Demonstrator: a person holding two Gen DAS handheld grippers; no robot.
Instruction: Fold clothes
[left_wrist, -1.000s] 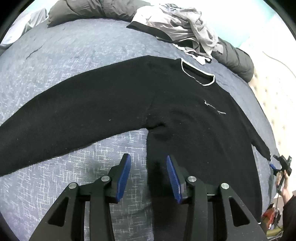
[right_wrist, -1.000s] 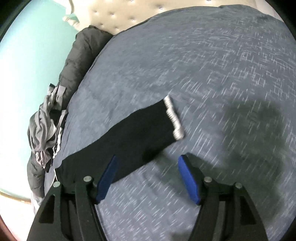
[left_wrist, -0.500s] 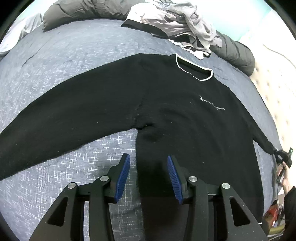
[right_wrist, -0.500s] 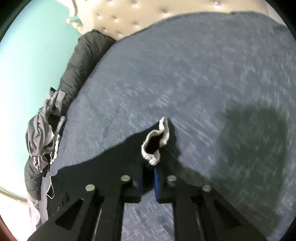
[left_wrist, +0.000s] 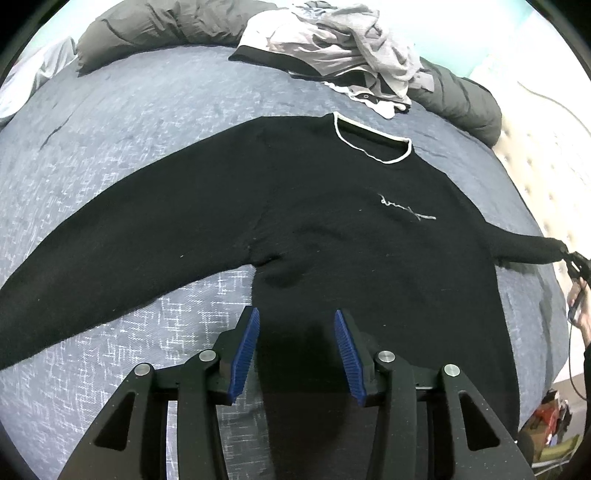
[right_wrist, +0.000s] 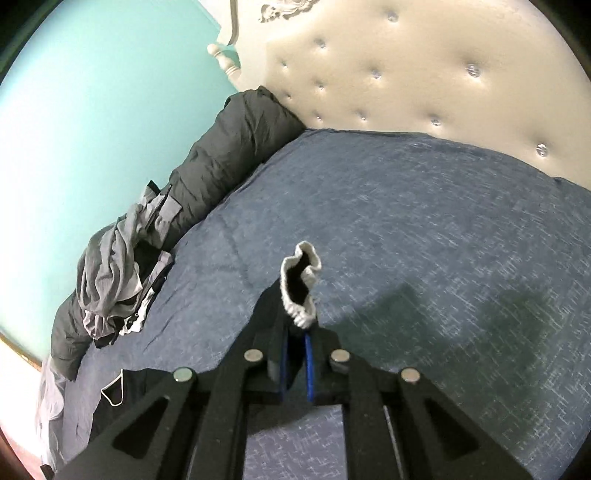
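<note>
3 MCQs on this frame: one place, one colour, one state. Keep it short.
1. Where does the sweater lie?
A. on the bed
B. on a chair
C. on the floor

2. What colour is the neck trim?
A. red
B. white
C. blue

3. What are the right tongs doing?
A. hanging open
B. shut on nothing
C. shut on the cuff

Key: 1 A, it is spread flat on the grey-blue cover. 2 B, a thin white line rims the black neck. 3 C, the white-ribbed sleeve end sticks up from between the closed blue pads; the left tongs are open.
</note>
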